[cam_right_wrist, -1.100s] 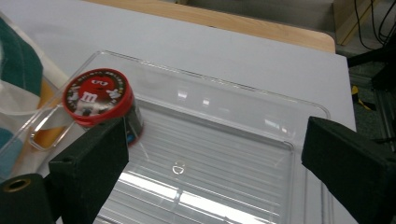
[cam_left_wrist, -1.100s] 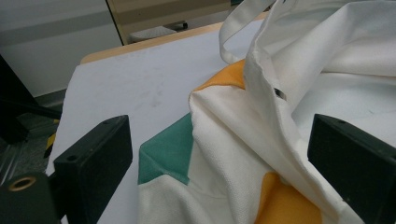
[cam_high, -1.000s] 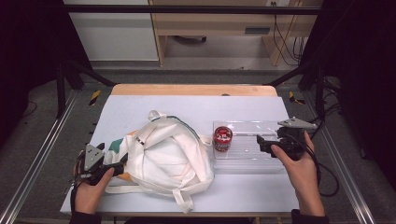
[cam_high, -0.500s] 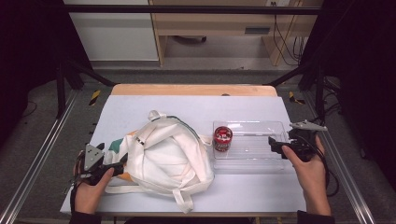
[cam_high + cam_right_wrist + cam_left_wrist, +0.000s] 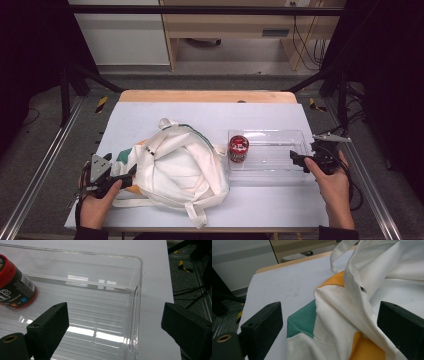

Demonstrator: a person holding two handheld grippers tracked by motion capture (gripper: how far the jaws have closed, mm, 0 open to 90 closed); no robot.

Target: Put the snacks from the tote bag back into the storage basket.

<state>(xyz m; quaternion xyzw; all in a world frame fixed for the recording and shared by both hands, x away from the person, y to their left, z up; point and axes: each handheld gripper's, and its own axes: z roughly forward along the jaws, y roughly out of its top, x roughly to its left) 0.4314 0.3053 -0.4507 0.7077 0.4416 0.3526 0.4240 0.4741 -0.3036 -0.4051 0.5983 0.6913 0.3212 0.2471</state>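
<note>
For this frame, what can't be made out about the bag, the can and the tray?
- Backpack: its contents and opening are hidden by its own folded white fabric, in the high view and the left gripper view.
- Red can: cut off by the left edge in the right gripper view; its label is too small to read in the high view.
- Clear tray: near end cut off by the bottom edge in the right gripper view.

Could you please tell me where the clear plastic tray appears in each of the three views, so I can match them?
High view: the clear plastic tray lies right of centre on the table, beside the white bag.
Left gripper view: the bag and bare table; no tray.
Right gripper view: the tray's end wall stands between the open jaws.
Shared landmark: the red-lidded jar inside the tray.
</note>
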